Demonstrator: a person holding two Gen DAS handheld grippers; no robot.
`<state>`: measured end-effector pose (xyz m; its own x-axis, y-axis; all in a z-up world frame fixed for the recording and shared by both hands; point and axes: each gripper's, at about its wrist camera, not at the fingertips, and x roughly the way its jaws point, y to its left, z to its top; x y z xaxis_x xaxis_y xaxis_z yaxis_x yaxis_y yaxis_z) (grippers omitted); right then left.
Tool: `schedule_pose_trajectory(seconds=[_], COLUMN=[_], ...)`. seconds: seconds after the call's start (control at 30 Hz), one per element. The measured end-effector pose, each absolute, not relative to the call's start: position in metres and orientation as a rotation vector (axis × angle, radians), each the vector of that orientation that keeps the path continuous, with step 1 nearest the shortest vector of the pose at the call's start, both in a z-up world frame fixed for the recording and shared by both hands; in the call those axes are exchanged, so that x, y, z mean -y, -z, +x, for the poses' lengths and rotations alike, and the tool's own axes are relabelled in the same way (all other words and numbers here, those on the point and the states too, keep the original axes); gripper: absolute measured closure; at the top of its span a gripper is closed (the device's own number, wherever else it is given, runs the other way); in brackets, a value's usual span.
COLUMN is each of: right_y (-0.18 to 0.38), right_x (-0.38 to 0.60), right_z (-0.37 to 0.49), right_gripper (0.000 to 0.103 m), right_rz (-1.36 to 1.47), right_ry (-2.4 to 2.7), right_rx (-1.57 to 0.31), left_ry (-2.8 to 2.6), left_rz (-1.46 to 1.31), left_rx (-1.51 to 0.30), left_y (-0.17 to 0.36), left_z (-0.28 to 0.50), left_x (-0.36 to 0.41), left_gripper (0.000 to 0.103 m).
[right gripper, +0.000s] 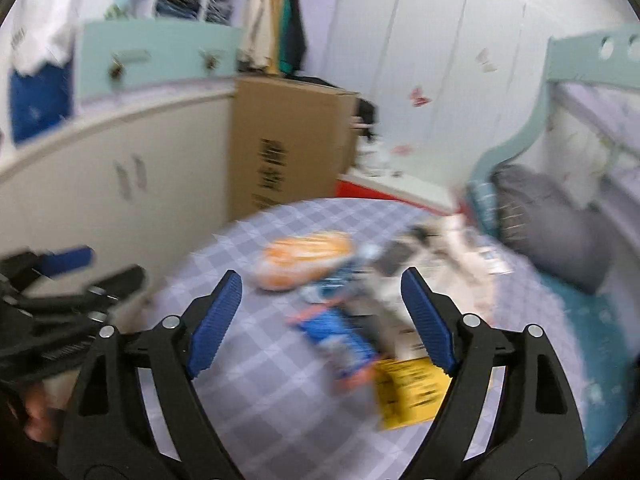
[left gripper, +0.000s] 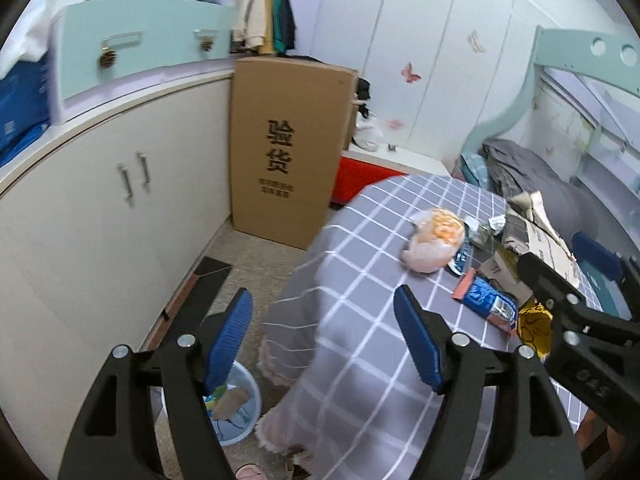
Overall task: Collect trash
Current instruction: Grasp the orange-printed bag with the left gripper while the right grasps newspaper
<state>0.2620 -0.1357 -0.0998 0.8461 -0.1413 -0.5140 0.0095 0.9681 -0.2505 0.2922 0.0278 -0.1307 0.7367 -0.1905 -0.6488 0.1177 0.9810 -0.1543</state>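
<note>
Blue-padded left gripper (left gripper: 322, 344) and right gripper (right gripper: 320, 318) both empty, jaws wide. Wrappers (left gripper: 486, 300) piled on checked desk (left gripper: 360, 320), bin (left gripper: 236, 412) down on floor (easy to miss). Could snag the cloth grabbing low.

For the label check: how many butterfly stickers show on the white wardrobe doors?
3 in the left wrist view: a pale butterfly sticker highest up, a pink butterfly sticker below and left of it, and a fainter pink one lower still. Others may be hidden or blurred.
</note>
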Motion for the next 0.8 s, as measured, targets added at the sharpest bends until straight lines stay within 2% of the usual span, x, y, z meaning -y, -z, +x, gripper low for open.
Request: schedule_pose_trajectory(seconds=[0.2, 0.33, 0.37, 0.4, 0.43, 0.47, 0.5, 0.63, 0.8], right_y=[0.130, 0.138, 0.137, 0.135, 0.131, 0.125, 0.121, 0.100, 0.086], right_x=[0.146, 0.156, 0.160, 0.165, 0.170, 0.175, 0.178, 0.202, 0.218], right_z=[0.300, 0.316, 0.318, 0.320, 0.317, 0.313, 0.311, 0.302, 0.292], right_gripper=[0.022, 0.023, 0.025, 0.044, 0.056, 0.060, 0.069, 0.075, 0.079], right_rz=[-0.442, -0.454, -0.421, -0.379, -0.336, -0.301, -0.281, -0.117, -0.051], right_ry=[0.167, 0.187, 0.171, 0.152, 0.136, 0.139, 0.141, 0.081, 0.070], right_rx=[-0.610, -0.631, -0.634, -0.635, -0.625, -0.601, -0.586, -0.557, -0.532], left_ry=[0.183, 0.201, 0.209, 0.219, 0.229, 0.237, 0.252, 0.308, 0.335], left_rz=[-0.082, -0.063, -0.059, -0.053, -0.043, -0.039, -0.036, -0.023, 0.025], left_rx=[-0.743, -0.751, -0.749, -0.749, -0.752, -0.753, -0.753, -0.769, -0.779], left_y=[0.141, 0.146, 0.146, 0.147, 0.148, 0.149, 0.150, 0.154, 0.152], left_z=[0.310, 0.324, 0.327, 0.332, 0.337, 0.341, 0.345, 0.356, 0.363], left_x=[-0.003, 0.011, 0.014, 0.018, 0.023, 0.027, 0.031, 0.047, 0.067], left_gripper=[0.032, 0.032, 0.032, 0.032, 0.032, 0.032, 0.032, 0.031, 0.031])
